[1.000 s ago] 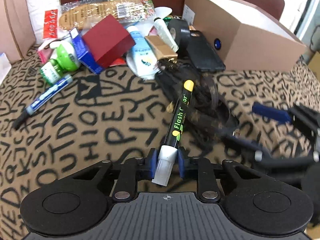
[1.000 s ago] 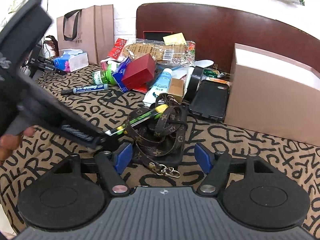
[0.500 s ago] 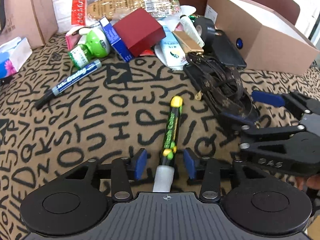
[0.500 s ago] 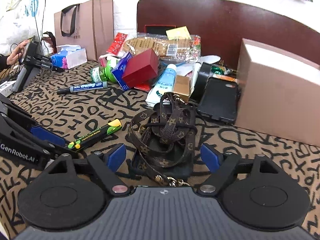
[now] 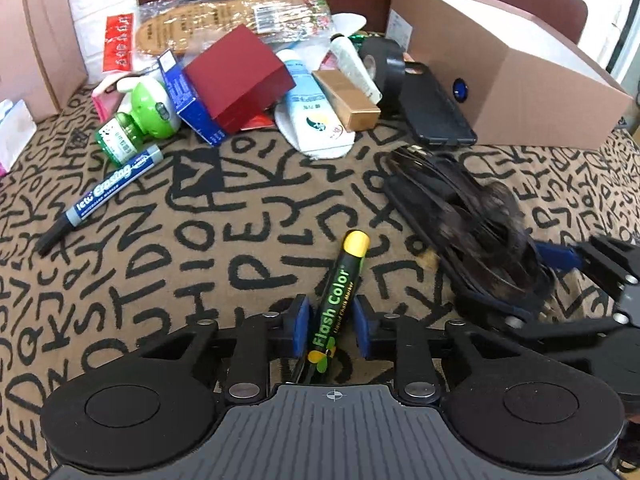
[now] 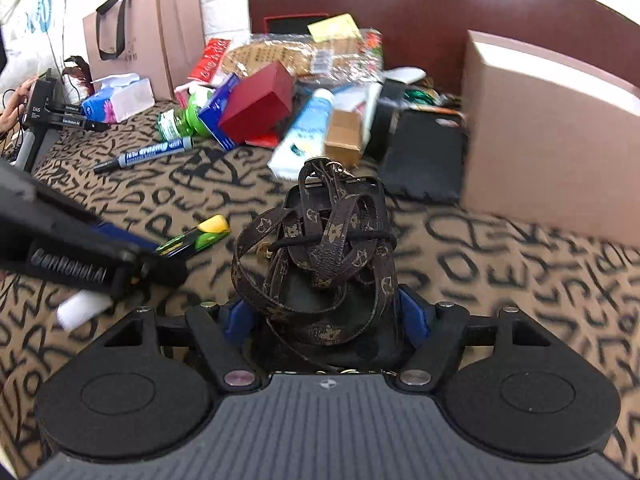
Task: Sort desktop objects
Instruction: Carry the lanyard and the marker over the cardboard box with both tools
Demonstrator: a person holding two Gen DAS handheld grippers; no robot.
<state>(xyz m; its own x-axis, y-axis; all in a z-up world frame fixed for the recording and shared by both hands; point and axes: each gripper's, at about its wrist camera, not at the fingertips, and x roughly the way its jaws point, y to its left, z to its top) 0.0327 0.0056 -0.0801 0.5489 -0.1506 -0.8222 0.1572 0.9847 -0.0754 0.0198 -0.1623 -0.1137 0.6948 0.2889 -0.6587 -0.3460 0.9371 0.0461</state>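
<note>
A black Flash Color chalk marker (image 5: 338, 296) with a yellow end lies on the patterned cloth between the pads of my left gripper (image 5: 331, 322), which stand slightly apart from it. It also shows in the right wrist view (image 6: 192, 240). My right gripper (image 6: 326, 316) has closed in on a black phone case wrapped in a brown monogram lanyard (image 6: 328, 256), with its blue pads against both sides. The case also shows in the left wrist view (image 5: 472, 232).
A pile at the back holds a red box (image 5: 236, 76), a blue marker (image 5: 108, 192), a green bottle (image 5: 136, 124), a white tube (image 5: 312, 116), a black phone (image 5: 436, 108) and tape. A large cardboard box (image 5: 500, 68) stands at the right. A paper bag (image 6: 148, 32) stands at the far left.
My left gripper let go of the chalk marker on the cloth and now straddles it farther along. My right gripper moved forward and closed around the lanyard-wrapped case.
</note>
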